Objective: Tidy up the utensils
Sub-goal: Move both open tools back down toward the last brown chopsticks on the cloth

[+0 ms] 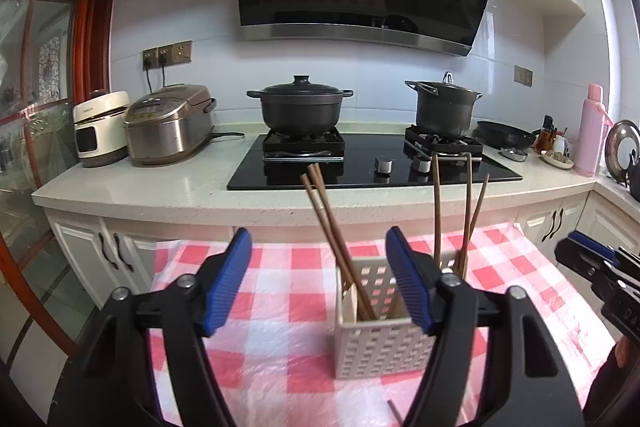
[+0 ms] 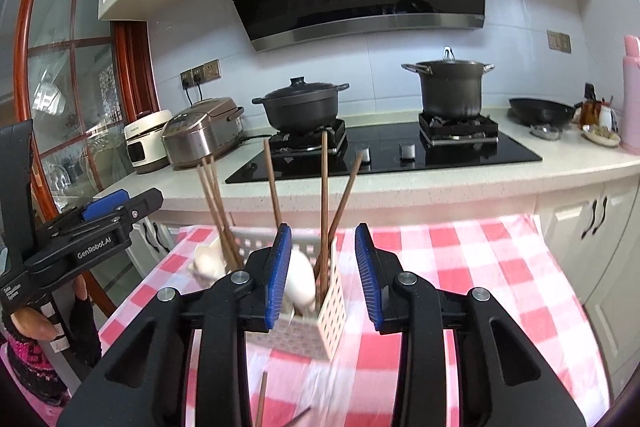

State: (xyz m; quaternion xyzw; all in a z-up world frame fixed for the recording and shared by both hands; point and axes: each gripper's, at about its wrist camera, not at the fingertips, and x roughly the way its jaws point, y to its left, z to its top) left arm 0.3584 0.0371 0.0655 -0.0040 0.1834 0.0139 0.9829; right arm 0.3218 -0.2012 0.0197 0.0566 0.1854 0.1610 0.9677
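Observation:
A white perforated utensil caddy [image 1: 380, 347] stands on the red-and-white checked cloth [image 1: 280, 267]. Several brown chopsticks [image 1: 332, 227] lean out of its compartments. My left gripper [image 1: 318, 247] is open just in front of the caddy, its pads holding nothing. In the right wrist view, white spoons [image 2: 300, 283] also sit in the caddy [image 2: 332, 307] among the chopsticks [image 2: 324, 187]. My right gripper [image 2: 323, 239] is open with nothing between its pads, close to the caddy's near corner. A loose chopstick [image 2: 262, 399] lies on the cloth below it.
Behind the table runs a counter [image 1: 160, 187] with a black hob [image 1: 372, 167], two dark pots [image 1: 300, 107], two rice cookers [image 1: 172, 127], a wok and a pink flask [image 1: 592, 131]. A hand in a fingerless glove [image 2: 80, 311] holds the left gripper [image 2: 116, 207].

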